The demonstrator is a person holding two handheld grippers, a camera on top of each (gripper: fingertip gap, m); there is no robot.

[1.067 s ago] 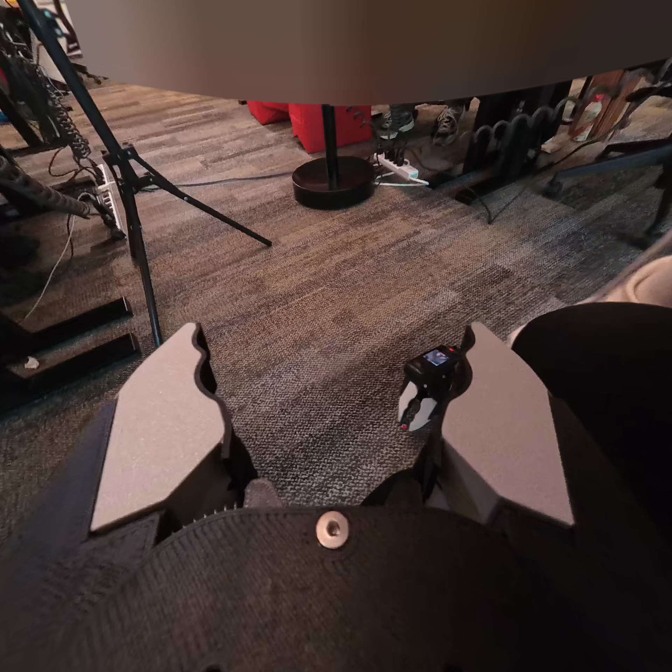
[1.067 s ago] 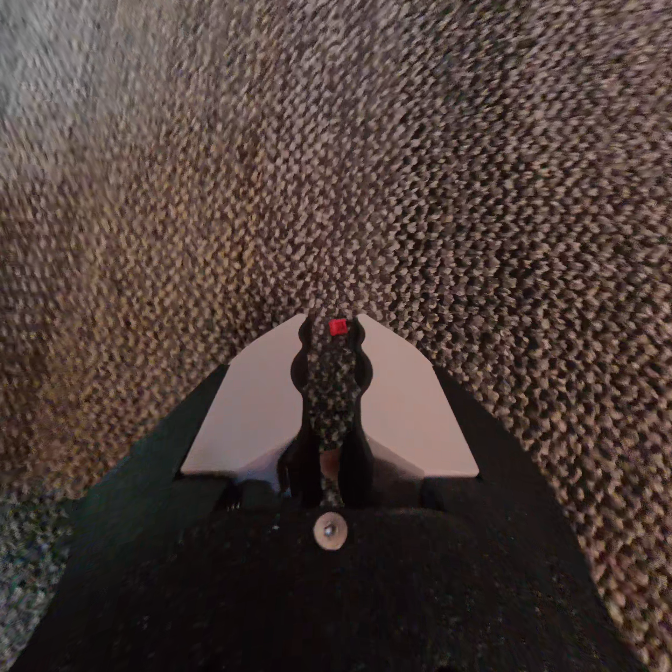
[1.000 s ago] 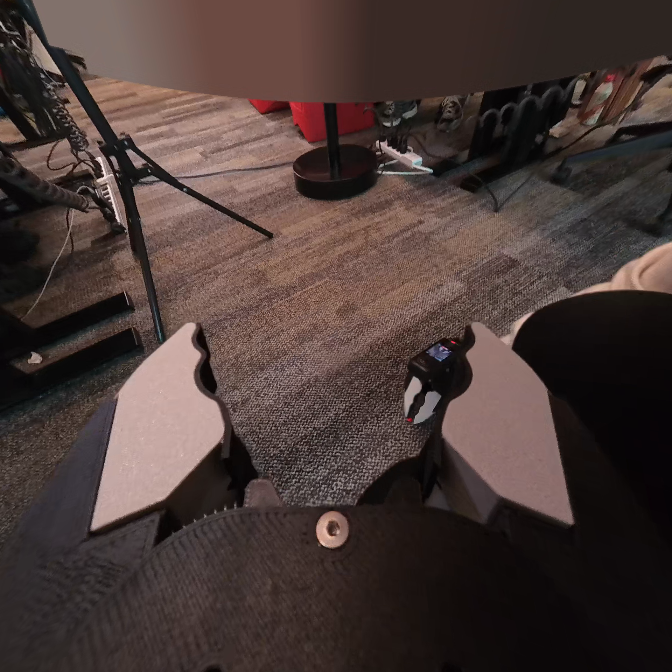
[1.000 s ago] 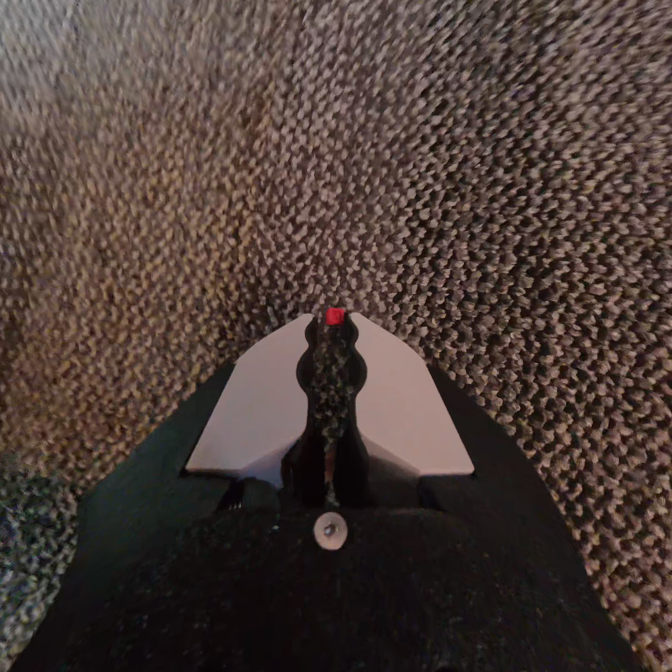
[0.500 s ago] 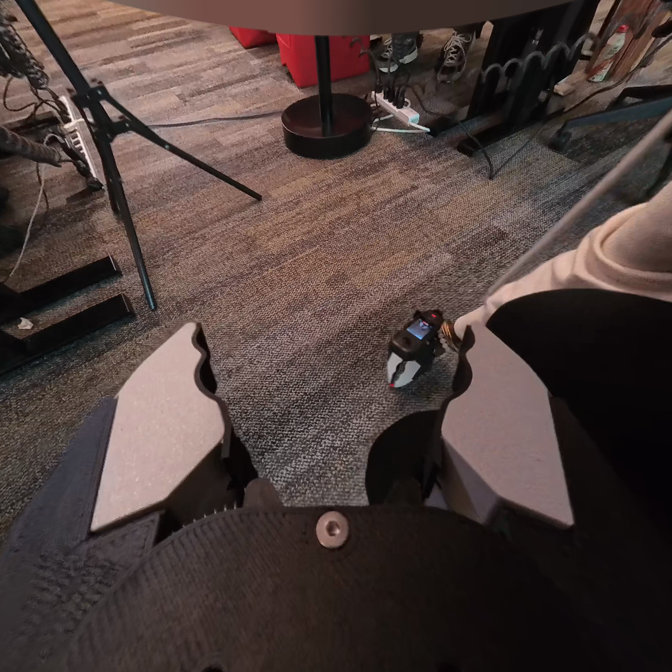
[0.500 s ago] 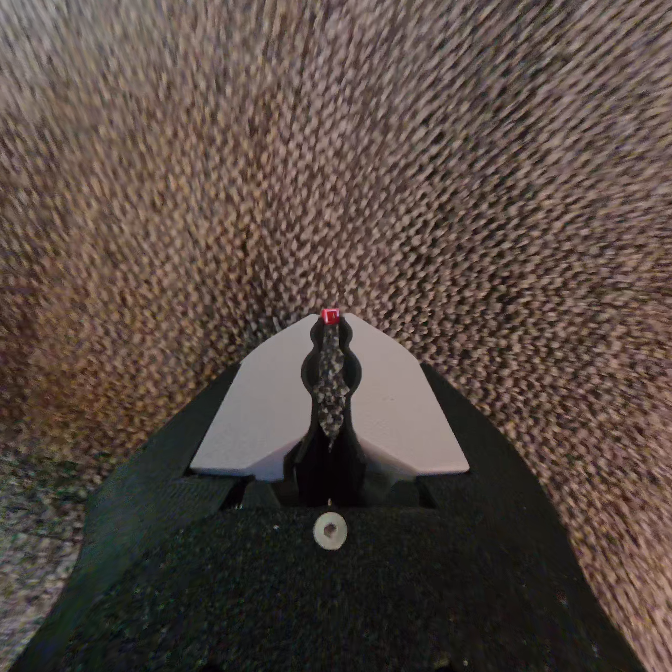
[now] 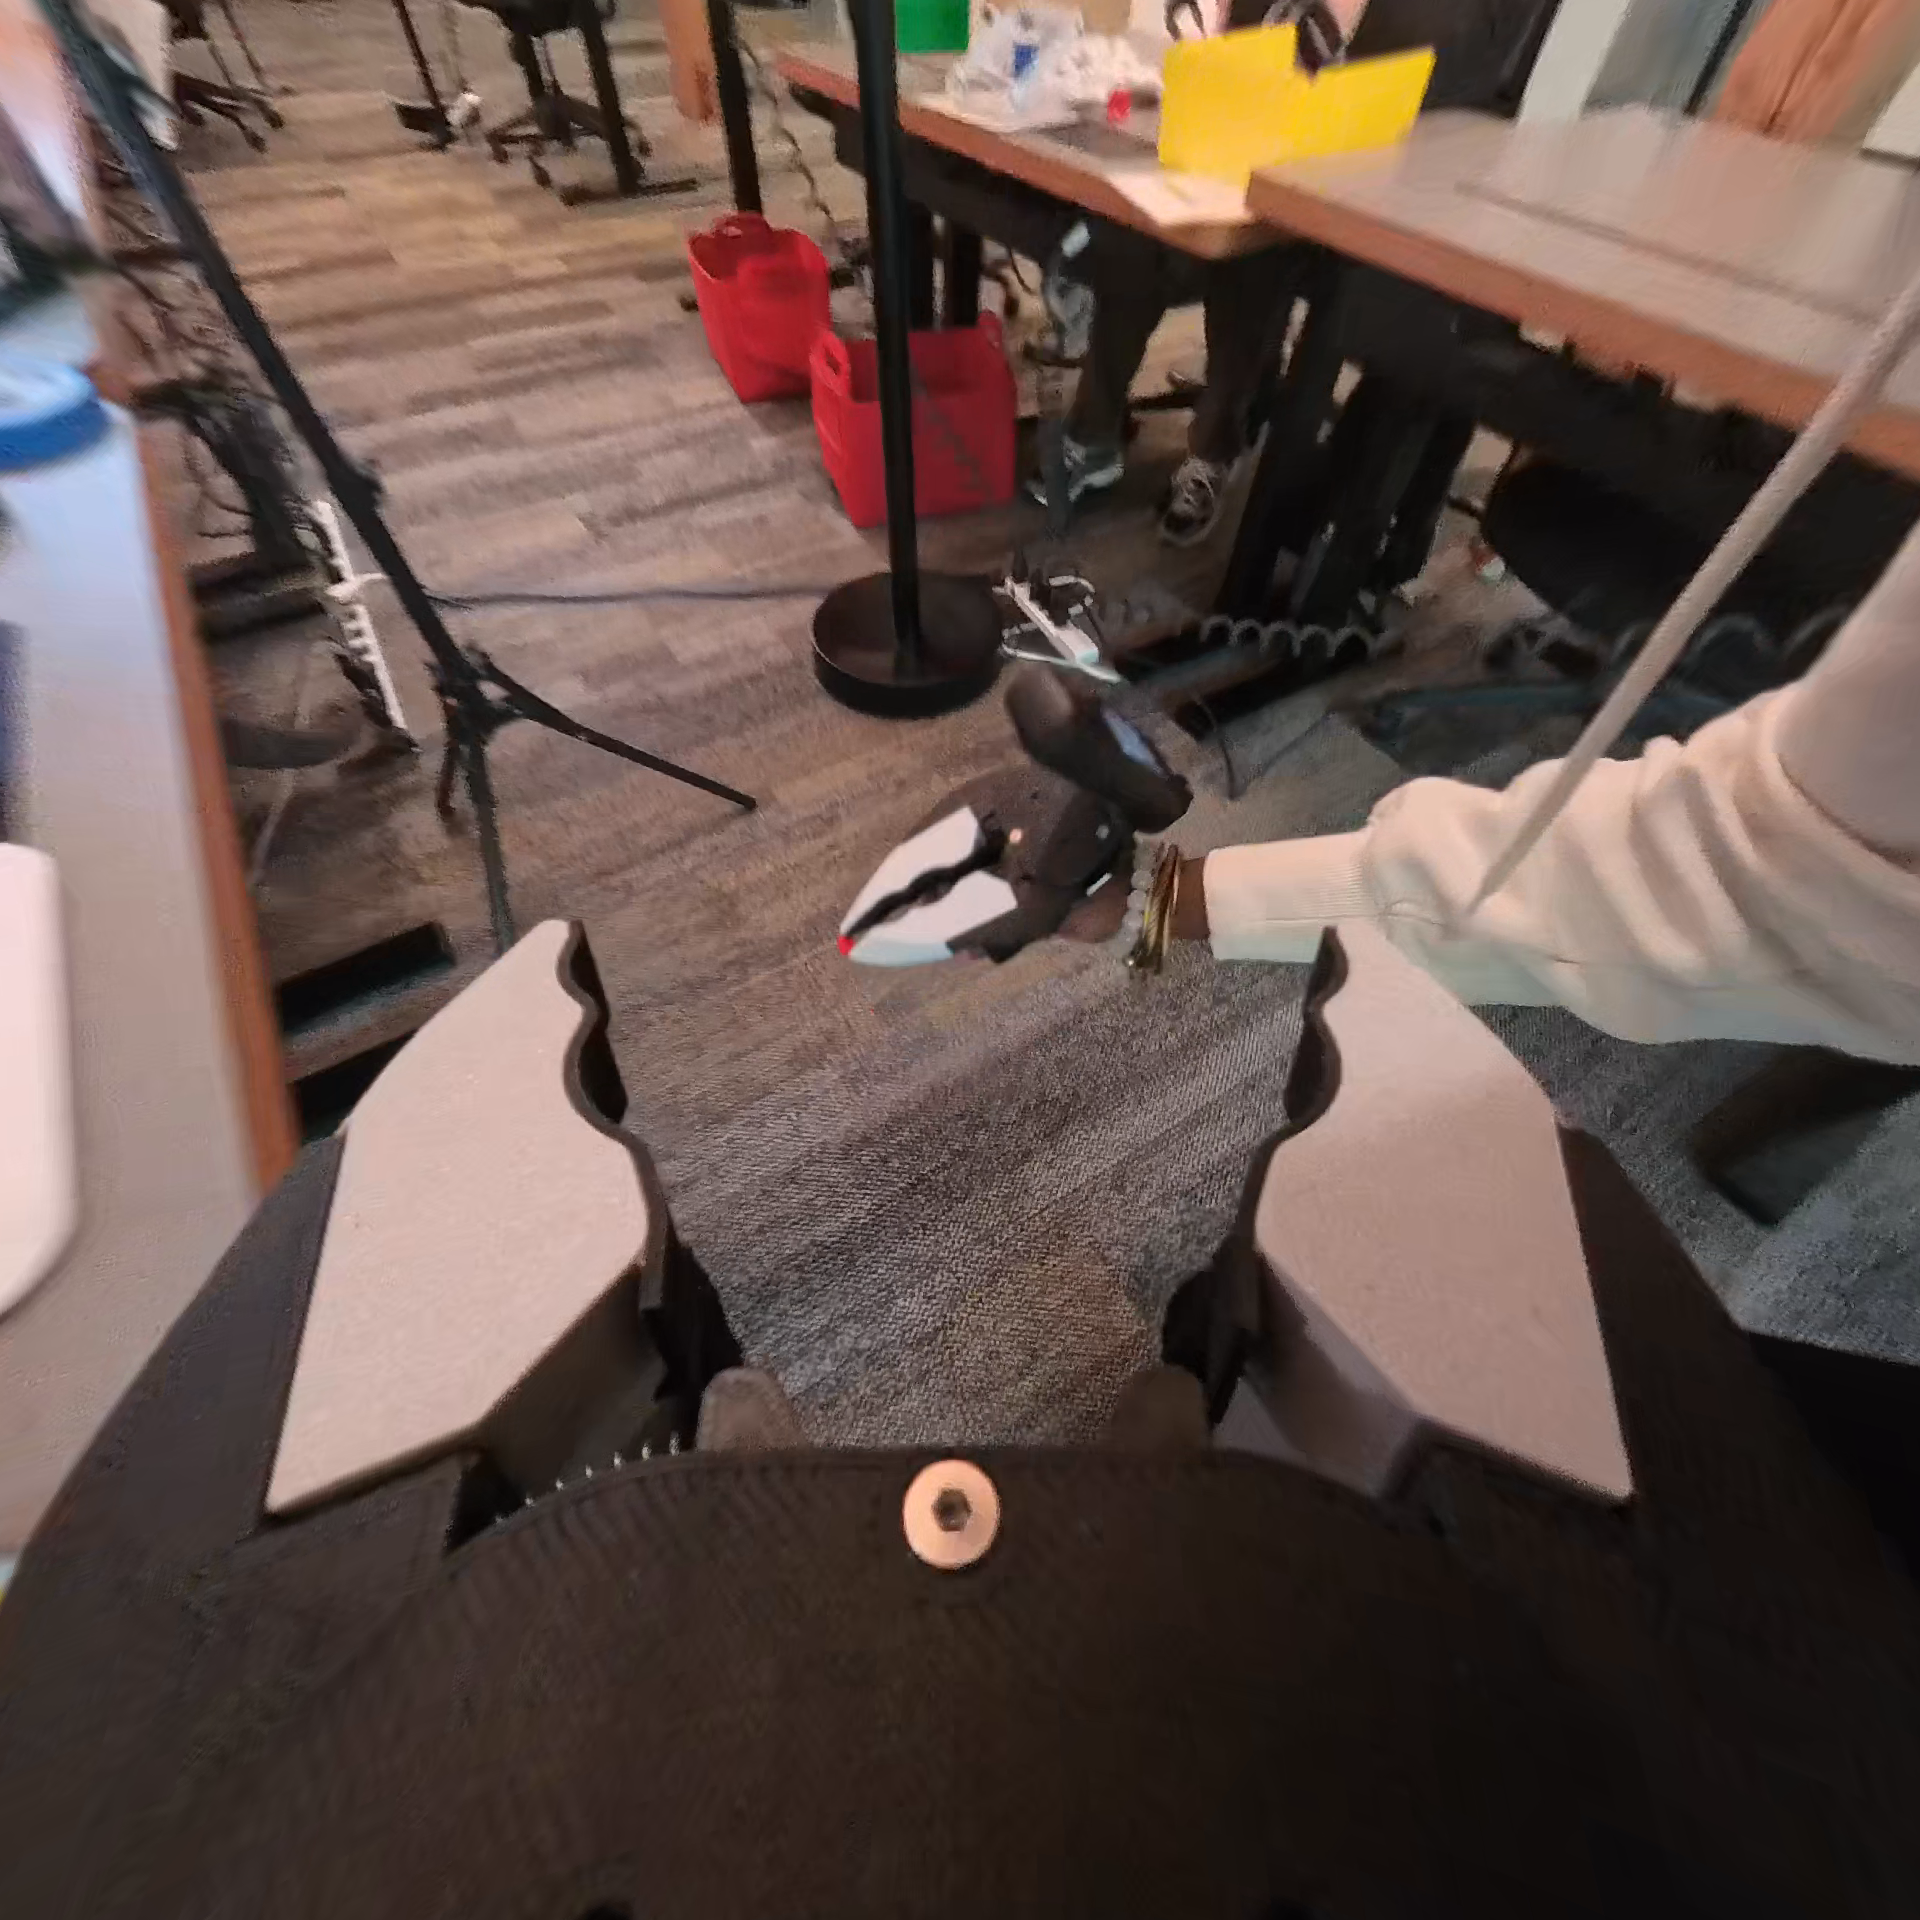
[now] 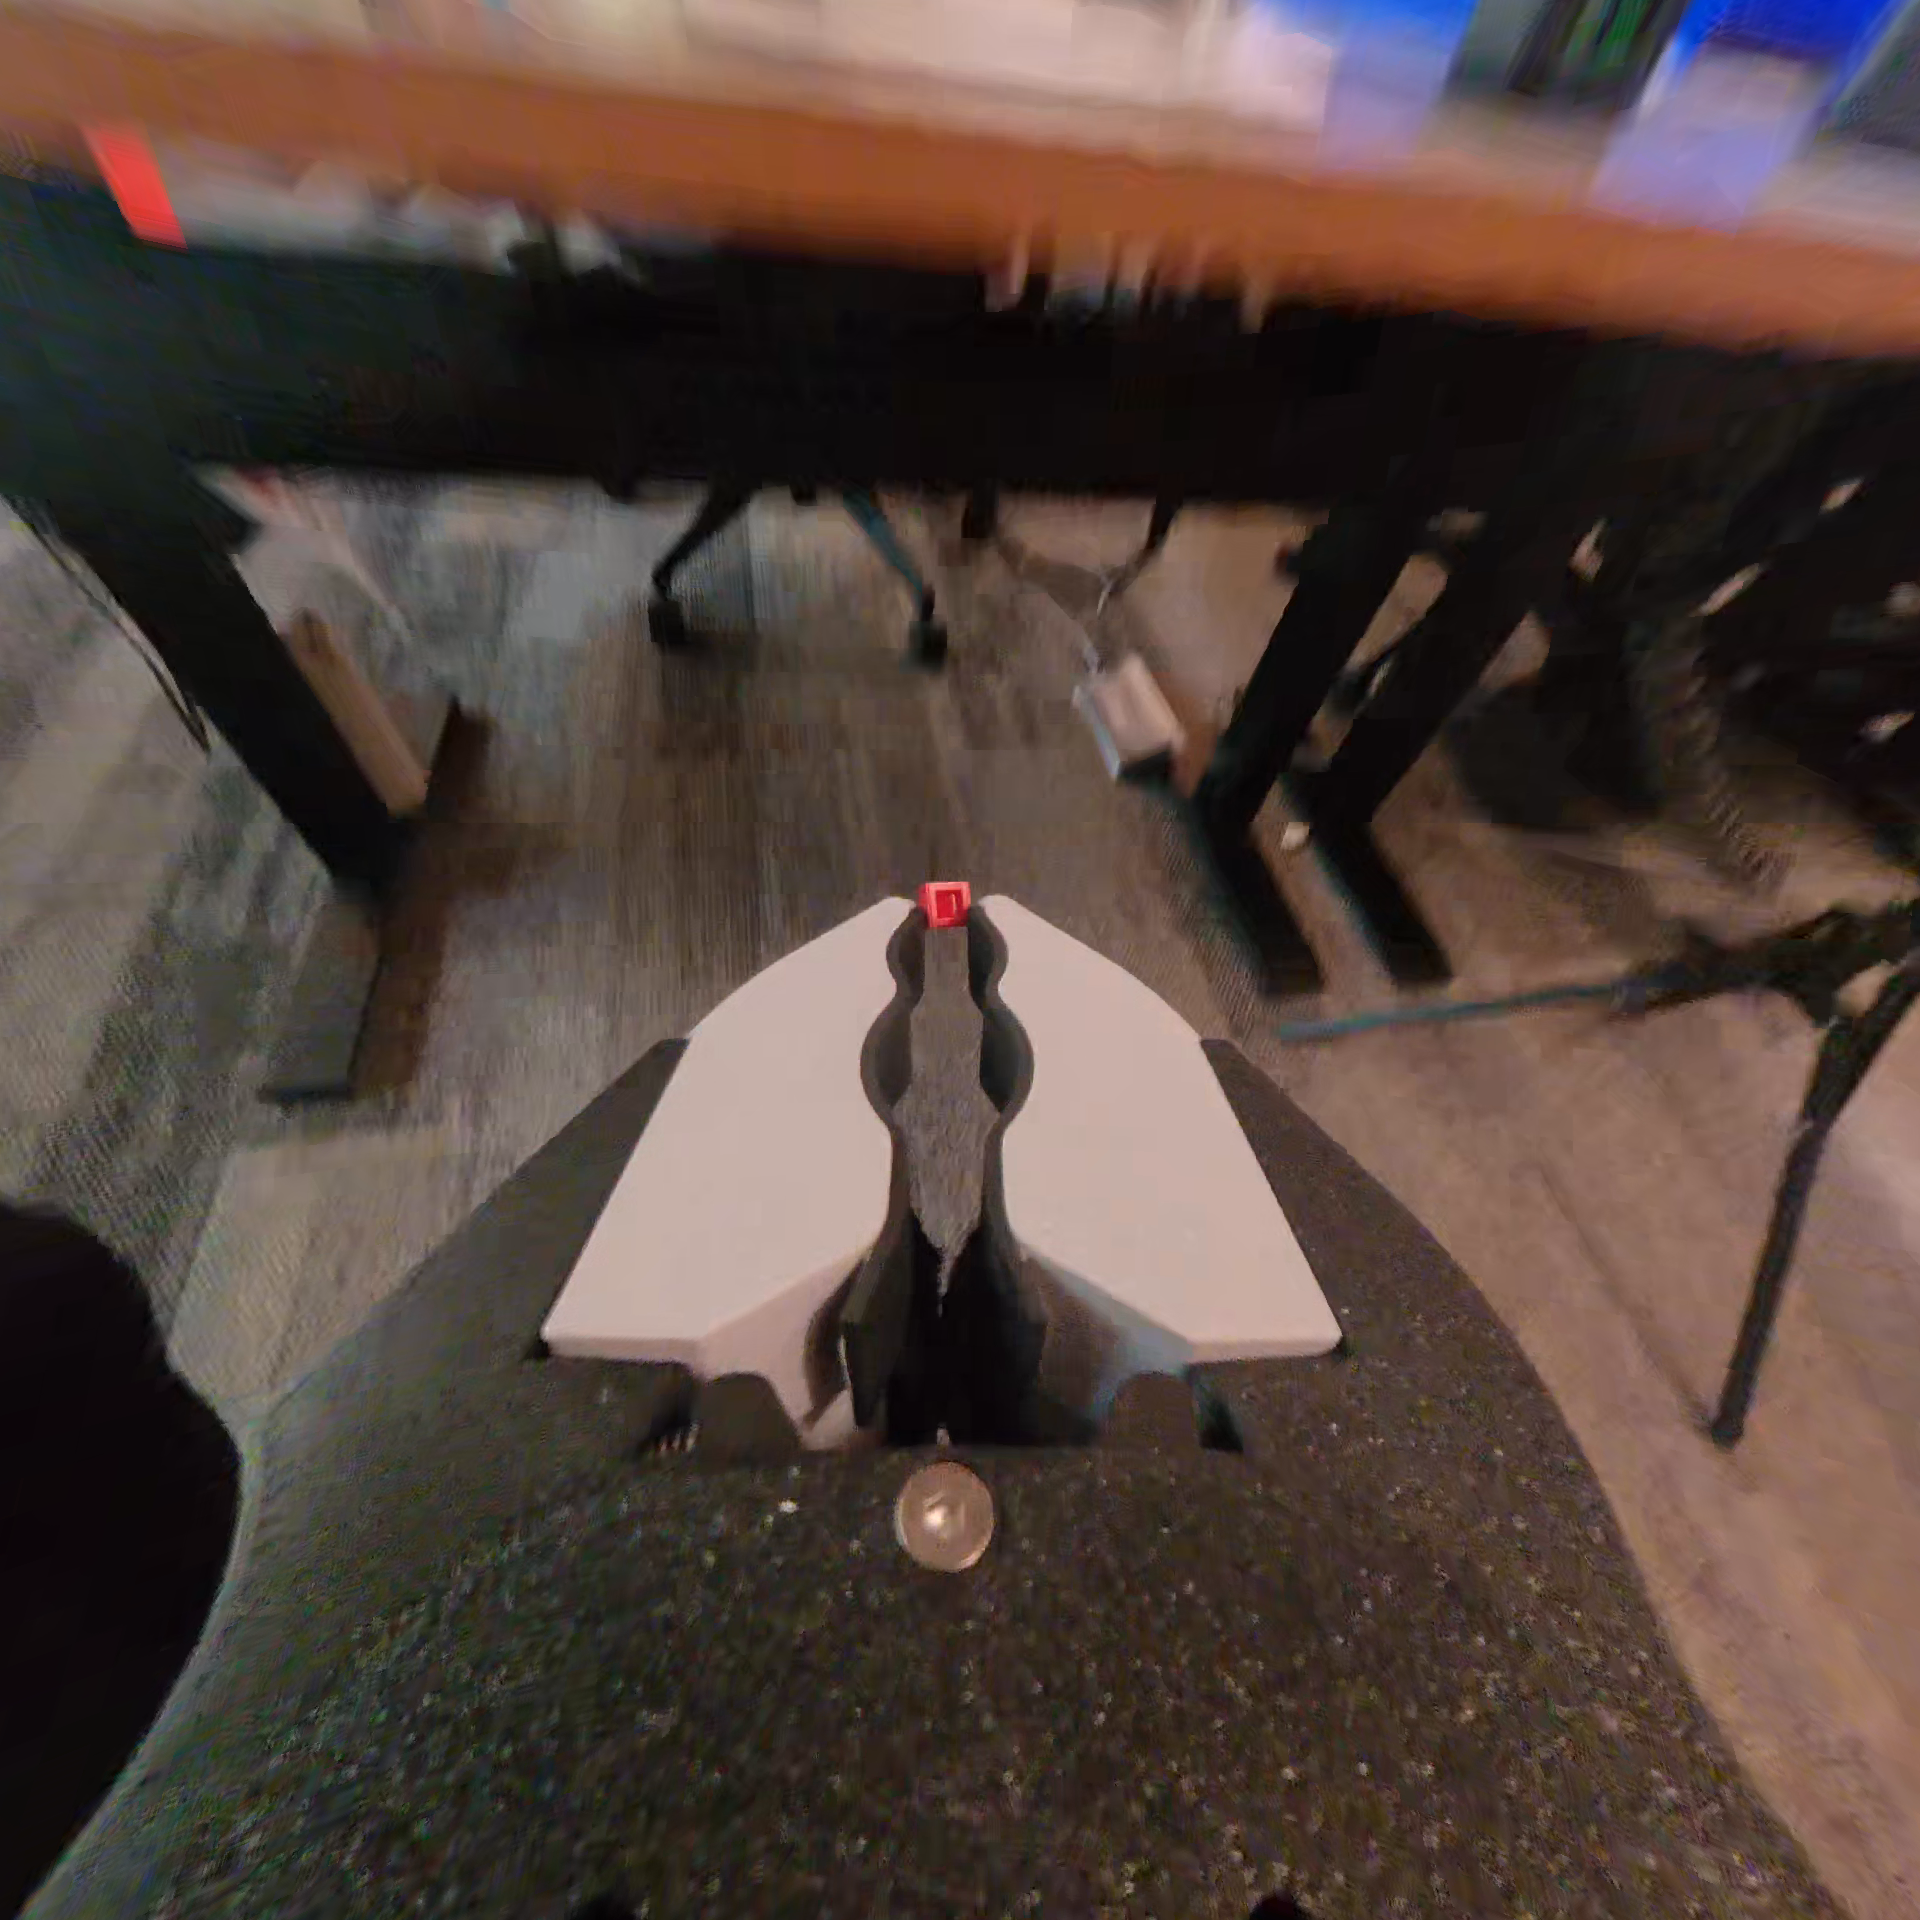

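Grey carpet lay under both my tools, with a brown-topped desk ahead of the right one. My left gripper stood wide apart, only carpet between its fingers. My right gripper was narrowed onto a small red cube, which was pinched at the very tips and, as I judged it, held off the floor.

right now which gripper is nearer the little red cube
Right. The right gripper pinches the red cube at its fingertips; the left gripper stands wide open, apart from it.
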